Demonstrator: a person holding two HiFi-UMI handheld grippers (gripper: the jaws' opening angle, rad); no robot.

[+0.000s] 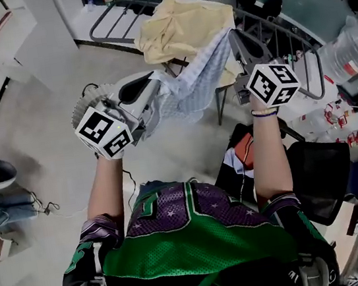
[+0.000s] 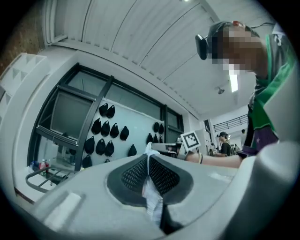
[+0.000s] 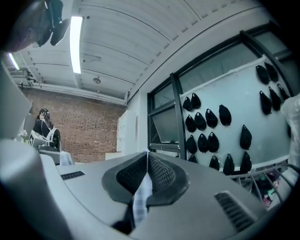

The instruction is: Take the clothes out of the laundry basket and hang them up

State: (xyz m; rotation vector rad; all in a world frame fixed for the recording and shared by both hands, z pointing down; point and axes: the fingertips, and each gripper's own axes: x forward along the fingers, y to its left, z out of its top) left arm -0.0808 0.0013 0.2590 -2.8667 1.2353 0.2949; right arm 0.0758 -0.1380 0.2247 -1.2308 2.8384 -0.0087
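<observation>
Concrete floor (image 1: pixel 41 113); both forearms out level by rack (image 1: pixel 109 9), L gripper (image 1: pixel 154 83) & R gripper (image 1: pixel 235 36) each clamped on cloth (image 1: pixel 197 83).

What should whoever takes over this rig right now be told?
Left gripper: shut on one end of the pale checked garment.
Right gripper: shut on its other end; the cloth hangs spread between the two, by the drying rack.
Done: a yellow garment is draped on the rack.
Left: lay the checked garment over the rack and release. Whether more clothes remain cannot be seen.
</observation>
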